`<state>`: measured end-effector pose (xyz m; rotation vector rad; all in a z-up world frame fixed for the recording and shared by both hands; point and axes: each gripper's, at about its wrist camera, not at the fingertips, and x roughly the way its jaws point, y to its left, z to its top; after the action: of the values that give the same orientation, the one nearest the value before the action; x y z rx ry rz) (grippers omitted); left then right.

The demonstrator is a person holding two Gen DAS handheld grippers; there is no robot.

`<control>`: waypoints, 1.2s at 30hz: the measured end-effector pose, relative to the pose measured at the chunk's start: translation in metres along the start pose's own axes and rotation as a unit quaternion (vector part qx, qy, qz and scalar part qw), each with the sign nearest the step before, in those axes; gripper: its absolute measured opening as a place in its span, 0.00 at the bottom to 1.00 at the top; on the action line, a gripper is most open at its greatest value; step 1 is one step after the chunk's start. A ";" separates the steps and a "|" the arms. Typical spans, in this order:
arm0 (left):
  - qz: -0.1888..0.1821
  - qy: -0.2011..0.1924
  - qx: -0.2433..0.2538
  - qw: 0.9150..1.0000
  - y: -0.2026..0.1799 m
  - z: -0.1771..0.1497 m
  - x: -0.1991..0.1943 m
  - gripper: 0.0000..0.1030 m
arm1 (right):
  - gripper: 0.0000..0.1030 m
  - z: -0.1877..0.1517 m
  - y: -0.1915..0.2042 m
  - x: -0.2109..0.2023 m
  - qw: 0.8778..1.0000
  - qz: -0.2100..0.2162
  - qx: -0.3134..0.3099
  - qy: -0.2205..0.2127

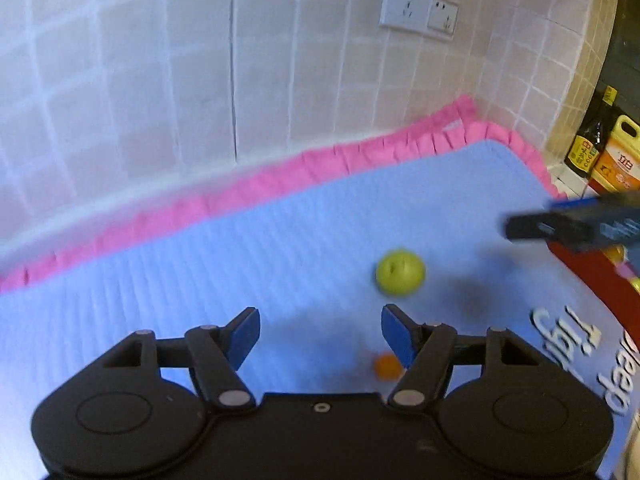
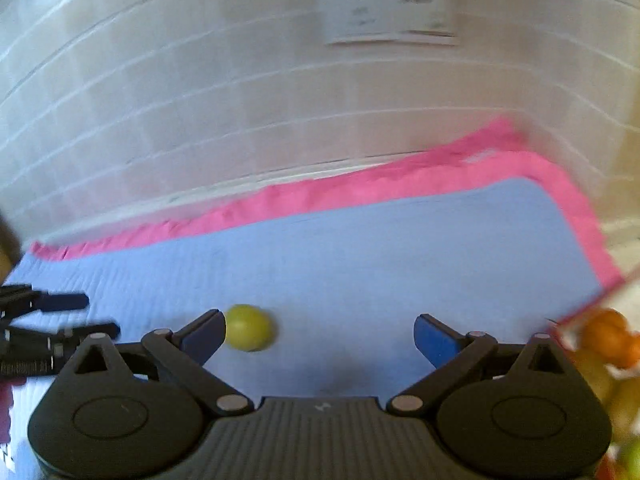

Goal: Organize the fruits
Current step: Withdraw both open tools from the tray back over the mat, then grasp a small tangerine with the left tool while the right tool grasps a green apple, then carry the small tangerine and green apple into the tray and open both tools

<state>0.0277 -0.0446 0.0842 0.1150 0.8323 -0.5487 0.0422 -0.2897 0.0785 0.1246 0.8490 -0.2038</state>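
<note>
A green round fruit (image 1: pixel 400 272) lies on the blue mat (image 1: pixel 280 248), ahead and right of my left gripper (image 1: pixel 320 334), which is open and empty. A small orange fruit (image 1: pixel 386 366) lies by its right finger. In the right wrist view the green fruit (image 2: pixel 249 327) sits just ahead of the left finger of my right gripper (image 2: pixel 320 338), which is open and empty. The right gripper's fingers (image 1: pixel 560 226) show blurred at the right edge of the left wrist view. The left gripper (image 2: pixel 64 316) shows at the left edge of the right wrist view.
A pink frilled cloth (image 1: pixel 280 176) lies under the mat along a tiled wall with sockets (image 1: pixel 418 8). Bottles (image 1: pixel 600 148) stand at the far right. A red-rimmed container with orange and green fruits (image 2: pixel 608 340) sits at the right.
</note>
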 end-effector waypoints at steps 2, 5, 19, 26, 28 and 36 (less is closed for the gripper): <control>-0.007 0.007 0.000 1.000 0.000 -0.014 0.005 0.77 | 0.99 -0.001 0.020 0.017 0.999 -0.005 -0.034 0.004; 0.002 0.015 0.023 1.000 -0.012 -0.028 0.018 0.77 | 0.98 -0.003 0.035 0.045 0.999 -0.003 -0.034 0.029; -0.035 0.033 0.064 0.997 -0.047 -0.048 0.064 0.65 | 0.78 -0.012 0.040 0.100 0.995 0.023 -0.001 0.093; -0.018 0.028 0.090 0.995 -0.051 -0.047 0.065 0.36 | 0.63 -0.013 0.051 0.114 0.994 0.020 -0.022 0.102; -0.014 0.026 0.095 0.995 -0.052 -0.047 0.064 0.25 | 0.57 -0.013 0.054 0.114 0.995 0.014 -0.028 0.099; 0.003 0.011 0.121 0.993 -0.067 -0.054 0.051 0.24 | 0.50 -0.015 0.040 0.100 0.995 0.027 0.014 0.092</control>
<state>-0.0148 -0.1068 0.0182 0.3465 0.7841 -0.6424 0.1046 -0.2609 -0.0056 0.1940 1.0251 -0.1552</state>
